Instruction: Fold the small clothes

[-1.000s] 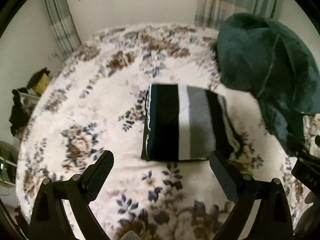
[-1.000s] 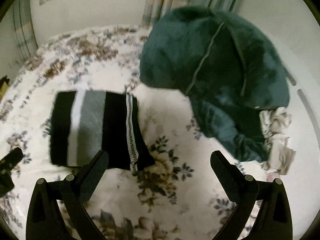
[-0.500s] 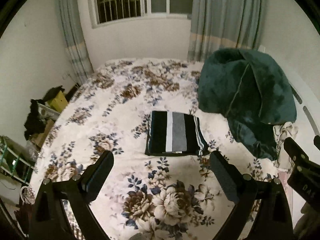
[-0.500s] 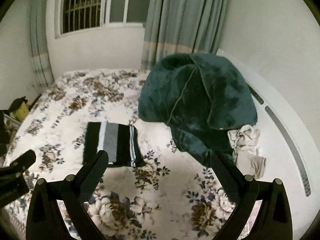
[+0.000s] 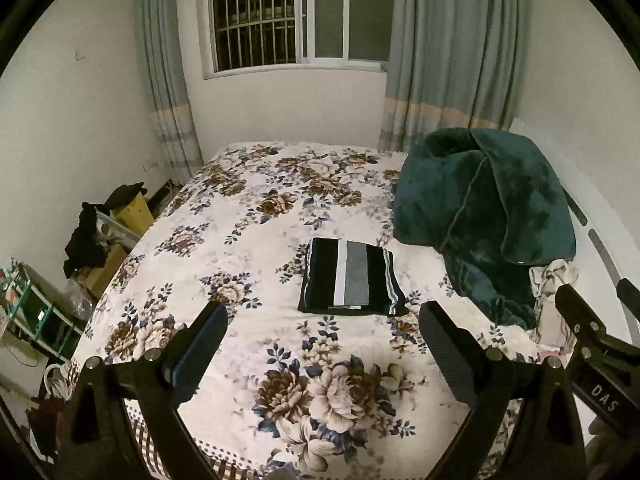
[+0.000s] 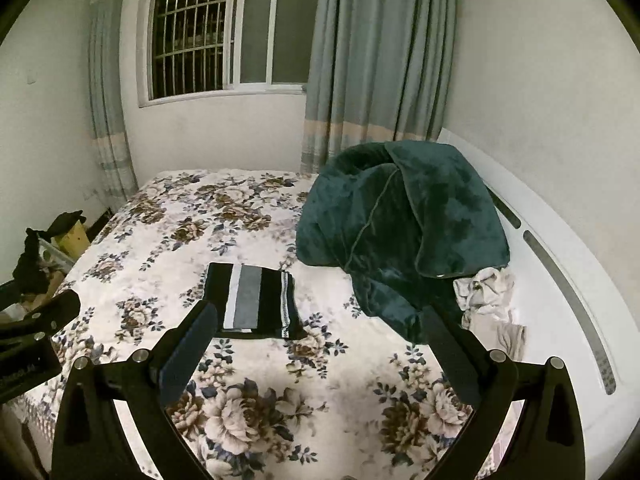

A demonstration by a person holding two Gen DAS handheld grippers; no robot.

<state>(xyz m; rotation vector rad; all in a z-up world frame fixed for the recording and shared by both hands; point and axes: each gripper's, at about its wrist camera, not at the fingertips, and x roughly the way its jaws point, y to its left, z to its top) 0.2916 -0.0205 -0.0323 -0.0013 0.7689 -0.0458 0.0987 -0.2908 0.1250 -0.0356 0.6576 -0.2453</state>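
A folded garment (image 5: 350, 278) with black, white and grey stripes lies flat on the floral bed (image 5: 248, 240), and shows again in the right wrist view as the folded garment (image 6: 256, 304). My left gripper (image 5: 322, 334) hovers open well short of it, above the bed's near end, with nothing between its fingers. Equally open and empty, my right gripper (image 6: 318, 332) is held back from the garment; its left finger (image 6: 188, 344) overlaps the garment's near corner in the picture. The right gripper's body shows at the left wrist view's right edge.
A dark green plush blanket (image 5: 484, 216) is heaped at the bed's right side, with a crumpled pale cloth (image 6: 486, 286) beside it by the white headboard (image 6: 560, 280). Boxes, dark clothes and a yellow bin (image 5: 132, 210) stand left of the bed. A barred window (image 5: 256, 12) and curtains are behind.
Both grippers have pulled back and up from the folded garment, which now looks much smaller. The garment lies where it did. Both stay open.
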